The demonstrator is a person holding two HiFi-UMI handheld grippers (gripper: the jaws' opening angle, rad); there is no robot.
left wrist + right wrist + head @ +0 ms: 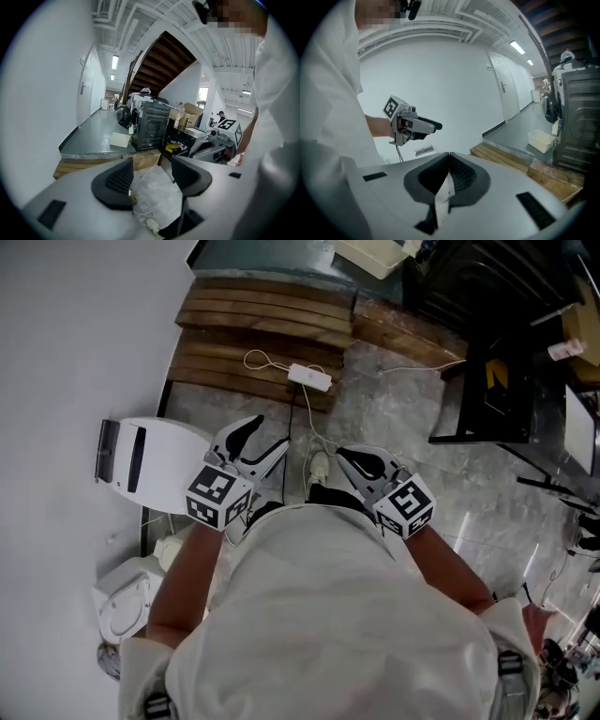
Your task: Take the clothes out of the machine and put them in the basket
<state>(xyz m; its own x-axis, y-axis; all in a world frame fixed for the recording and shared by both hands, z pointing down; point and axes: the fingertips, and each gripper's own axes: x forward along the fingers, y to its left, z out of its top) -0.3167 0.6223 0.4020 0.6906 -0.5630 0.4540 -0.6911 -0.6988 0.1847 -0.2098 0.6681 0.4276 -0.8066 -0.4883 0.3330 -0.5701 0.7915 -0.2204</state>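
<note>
Holding both grippers out front, side by side, over marble floor. Left gripper: fingers spread, nothing betw. them. Right gripper: fingers pressed together at tips, nothing pinched. Dark machine far ahead, beyond wooden planks. Pale tub, poss. the basket, just left of machine on far floor.

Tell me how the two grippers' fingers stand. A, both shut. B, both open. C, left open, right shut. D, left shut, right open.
C: the grey left gripper has its fingers apart over marbled floor; the grey right gripper has its fingers touching.
</note>
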